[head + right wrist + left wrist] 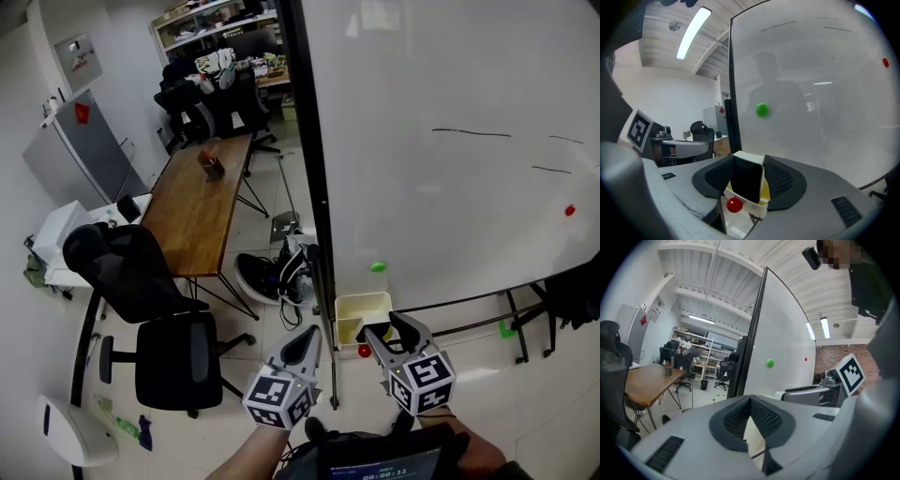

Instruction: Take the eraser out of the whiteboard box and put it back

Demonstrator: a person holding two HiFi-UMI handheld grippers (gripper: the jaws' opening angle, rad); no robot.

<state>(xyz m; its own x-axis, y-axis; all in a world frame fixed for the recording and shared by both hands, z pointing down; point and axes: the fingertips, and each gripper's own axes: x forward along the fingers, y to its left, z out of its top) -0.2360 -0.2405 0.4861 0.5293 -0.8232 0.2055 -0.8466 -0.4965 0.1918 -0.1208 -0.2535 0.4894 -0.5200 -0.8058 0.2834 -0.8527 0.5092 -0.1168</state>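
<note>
The cream whiteboard box (362, 301) hangs at the lower left edge of the whiteboard (450, 187), with a red magnet (364, 352) on its front. My right gripper (382, 325) hovers just above the box's near side. In the right gripper view the right gripper (749, 157) is shut on the eraser (747, 180), a block with a black face and a white back, held upright over the box (761, 207). My left gripper (314, 331) hangs left of the box beside the board's dark post, tips together and empty. In its own view the left gripper (750, 399) shows the same.
A green magnet (378, 267) sticks to the board above the box, a red one (569, 211) far right. Left of the board's post (319, 262) are shoes (272, 274) on the floor, a black office chair (155, 300) and a wooden table (197, 202).
</note>
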